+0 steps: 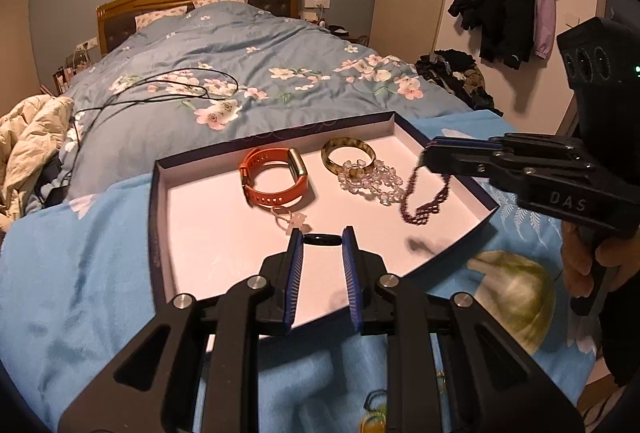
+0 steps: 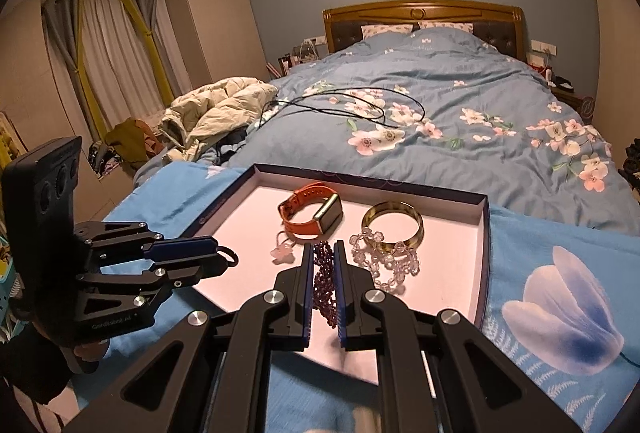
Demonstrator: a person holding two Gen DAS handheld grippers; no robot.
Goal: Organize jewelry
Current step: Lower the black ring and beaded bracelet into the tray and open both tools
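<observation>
Only the left view shows the purple beaded necklace [image 1: 426,199] dangling in a loop above the tray [image 1: 160,201]; the right gripper [image 2: 323,253] is clamped on it. The left gripper [image 1: 322,239] pinches a dark ring [image 1: 322,240].

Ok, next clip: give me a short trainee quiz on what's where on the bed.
1. True or false: the orange watch lies outside the tray.
2. Which holds the purple necklace? A: left gripper. B: right gripper.
3. Fill in: the left gripper's jaws hold a black ____.

Key: 1 false; 2 B; 3 ring.
</observation>
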